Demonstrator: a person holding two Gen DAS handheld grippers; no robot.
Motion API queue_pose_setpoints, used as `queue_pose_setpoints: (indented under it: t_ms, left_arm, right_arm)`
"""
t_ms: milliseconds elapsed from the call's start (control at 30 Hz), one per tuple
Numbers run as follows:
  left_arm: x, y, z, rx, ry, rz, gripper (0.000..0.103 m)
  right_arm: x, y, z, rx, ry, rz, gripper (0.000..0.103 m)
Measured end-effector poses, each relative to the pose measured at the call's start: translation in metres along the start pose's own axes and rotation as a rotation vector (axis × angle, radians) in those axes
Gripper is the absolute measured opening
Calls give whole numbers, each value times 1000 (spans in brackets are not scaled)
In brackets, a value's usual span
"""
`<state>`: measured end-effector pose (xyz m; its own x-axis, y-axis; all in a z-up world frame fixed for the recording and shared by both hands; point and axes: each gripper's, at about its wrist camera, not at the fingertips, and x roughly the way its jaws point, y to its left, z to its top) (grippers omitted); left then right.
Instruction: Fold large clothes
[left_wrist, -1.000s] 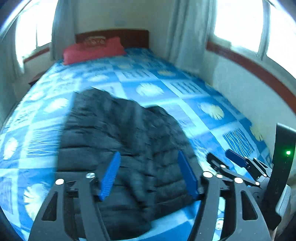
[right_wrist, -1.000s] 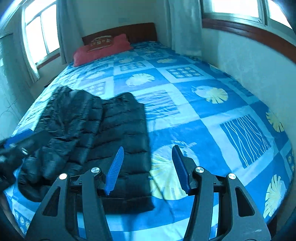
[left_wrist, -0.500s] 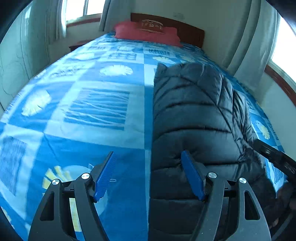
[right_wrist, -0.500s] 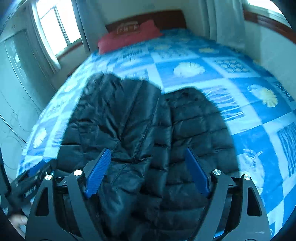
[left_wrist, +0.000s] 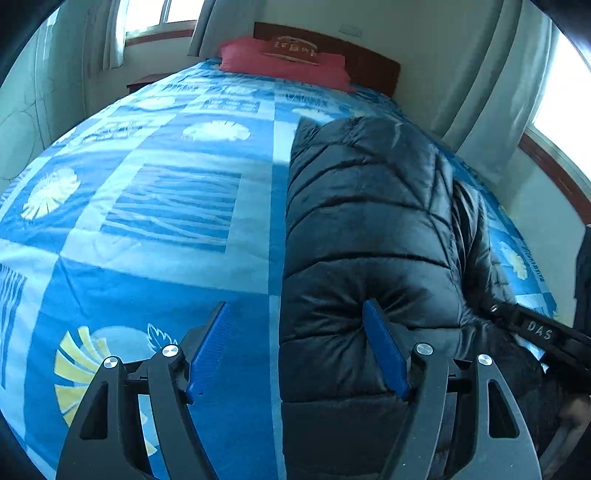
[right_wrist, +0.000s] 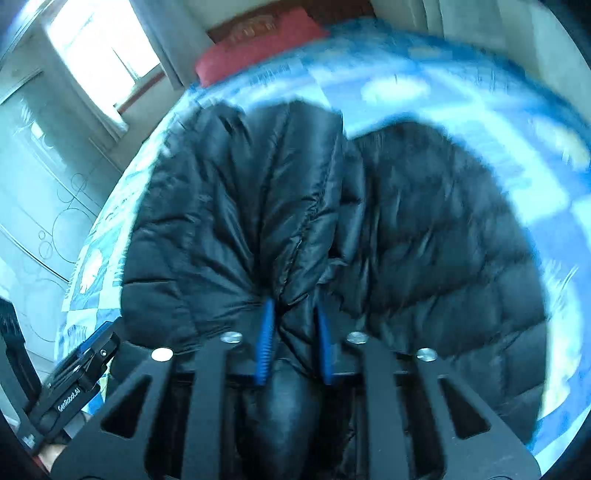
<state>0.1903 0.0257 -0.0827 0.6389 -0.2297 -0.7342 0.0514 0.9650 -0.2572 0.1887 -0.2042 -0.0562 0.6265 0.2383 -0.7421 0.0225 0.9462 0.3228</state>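
A black puffer jacket (left_wrist: 369, 221) lies lengthwise on the blue patterned bedspread (left_wrist: 166, 203), near the bed's foot. My left gripper (left_wrist: 295, 314) stands open astride the jacket's left edge: one pad hangs over bare bedspread, the other dents the padding. In the right wrist view the jacket (right_wrist: 424, 221) fills the middle, and my right gripper (right_wrist: 295, 310) is closing its jaws on a bunched ridge of the jacket's near edge, with fabric squeezed between the blue pads. That view is blurred.
A red pillow (left_wrist: 284, 62) lies against the wooden headboard (left_wrist: 369, 62) at the far end. Curtains and a wall run close along the bed's right side. The right gripper's body (left_wrist: 535, 332) shows at the left view's right edge. A cabinet with glass doors (right_wrist: 37, 184) stands left of the bed.
Both grippers swung down to the jacket's near end. The right jaws, wide half a second ago, have closed on a fold of the jacket. The left jaws stayed wide.
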Motion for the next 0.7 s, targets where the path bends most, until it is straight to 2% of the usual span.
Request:
queue_pose_setpoints:
  t_ms: [67,133,300,467,600,700]
  left_arm:
    - [-9,-4,6,-1,-21,-23,72]
    - [-14,-9,10,-4,-31,-48,72]
    - [8,-39,6,43,16,-72,72]
    - [47,-64,-7,111,65,-26,73]
    - [73,-71,-10,119,90,-8,73]
    - [72,-73,-8,131,89,0,72]
  right_arm:
    - [-21,-6,10,-41,-82,-63,14]
    - [-31,-20,17,-42,-114,-113,14]
    - [-13,-71,17,18,-64,-192,14]
    - [14,-90,-3,-17,-28,-235,15]
    - [32,-107,-5,14,-10,-209,16]
    - [30,-110,-2,22,2,-196,16]
